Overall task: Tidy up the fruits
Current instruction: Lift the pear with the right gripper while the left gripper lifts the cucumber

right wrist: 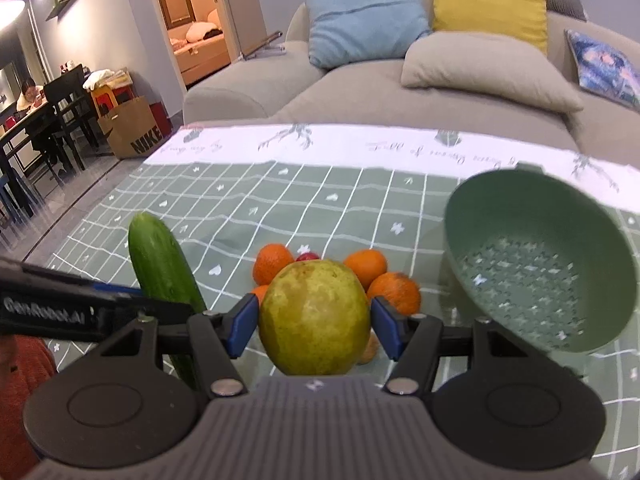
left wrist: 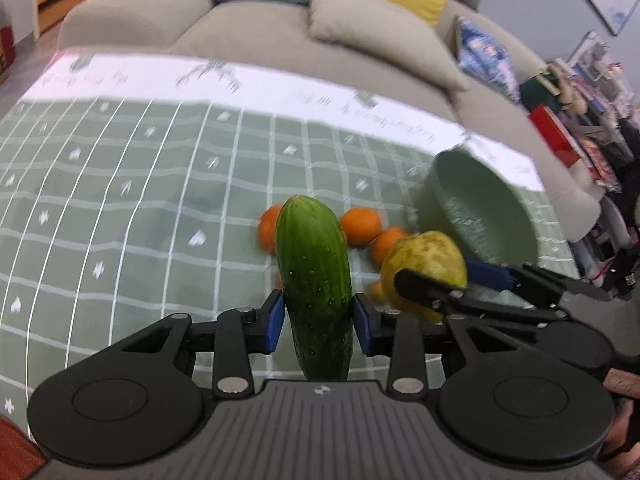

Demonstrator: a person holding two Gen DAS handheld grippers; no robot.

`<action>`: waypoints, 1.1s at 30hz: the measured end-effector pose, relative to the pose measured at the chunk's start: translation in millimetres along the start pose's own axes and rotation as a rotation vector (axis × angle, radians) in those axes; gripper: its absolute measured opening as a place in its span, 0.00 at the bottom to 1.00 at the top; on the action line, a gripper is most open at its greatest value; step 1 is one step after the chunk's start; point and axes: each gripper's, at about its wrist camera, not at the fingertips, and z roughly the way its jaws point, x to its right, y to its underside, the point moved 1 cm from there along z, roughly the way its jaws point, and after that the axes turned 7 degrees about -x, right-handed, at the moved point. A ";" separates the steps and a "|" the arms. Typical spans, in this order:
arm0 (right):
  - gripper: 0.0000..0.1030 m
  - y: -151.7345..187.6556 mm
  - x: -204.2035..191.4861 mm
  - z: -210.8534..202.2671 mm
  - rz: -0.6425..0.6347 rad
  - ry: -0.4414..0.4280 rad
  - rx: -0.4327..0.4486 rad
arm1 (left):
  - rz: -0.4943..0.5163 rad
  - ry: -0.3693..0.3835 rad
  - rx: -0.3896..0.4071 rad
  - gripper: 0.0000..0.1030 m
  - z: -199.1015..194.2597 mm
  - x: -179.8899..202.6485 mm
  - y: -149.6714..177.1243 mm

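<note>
My left gripper (left wrist: 319,316) is shut on a green cucumber (left wrist: 314,280) and holds it above the table; the cucumber also shows in the right wrist view (right wrist: 162,268). My right gripper (right wrist: 313,320) is shut on a yellow-green pear (right wrist: 314,316), also seen in the left wrist view (left wrist: 426,264). Several oranges (right wrist: 366,266) and a small red fruit (right wrist: 307,257) lie on the green checked tablecloth (right wrist: 240,216) just beyond both grippers. A green perforated bowl (right wrist: 536,264) stands tilted at the right.
A beige sofa (right wrist: 360,92) with blue, yellow and patterned cushions runs along the far edge of the table. A paper bag (right wrist: 134,128) and a dining table with chairs (right wrist: 44,120) stand on the floor at the left.
</note>
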 end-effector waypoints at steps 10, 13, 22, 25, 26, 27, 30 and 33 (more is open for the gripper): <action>0.57 -30.2 44.7 -41.3 -0.056 0.052 0.009 | 0.054 0.146 0.042 0.39 -3.9 63.4 -51.0; 0.57 -44.4 68.0 -45.2 -0.102 0.082 -0.020 | 0.060 0.187 0.034 0.39 8.5 86.0 -67.5; 0.57 -66.1 136.5 -20.3 -0.194 0.145 -0.148 | -0.008 0.252 -0.073 0.39 71.5 121.7 -99.8; 0.57 -67.4 147.6 -6.4 -0.219 0.146 -0.190 | -0.011 0.240 -0.126 0.39 93.5 123.7 -101.9; 0.57 -67.3 151.1 -1.4 -0.225 0.143 -0.204 | -0.008 0.234 -0.143 0.39 100.3 125.0 -102.2; 0.57 -66.7 154.1 3.8 -0.230 0.142 -0.219 | -0.005 0.227 -0.161 0.39 107.4 126.1 -102.6; 0.57 -63.3 159.9 19.3 -0.248 0.131 -0.260 | 0.000 0.216 -0.203 0.39 123.9 129.2 -102.1; 0.57 -60.2 164.5 33.5 -0.266 0.124 -0.297 | 0.005 0.200 -0.244 0.39 137.2 129.9 -101.3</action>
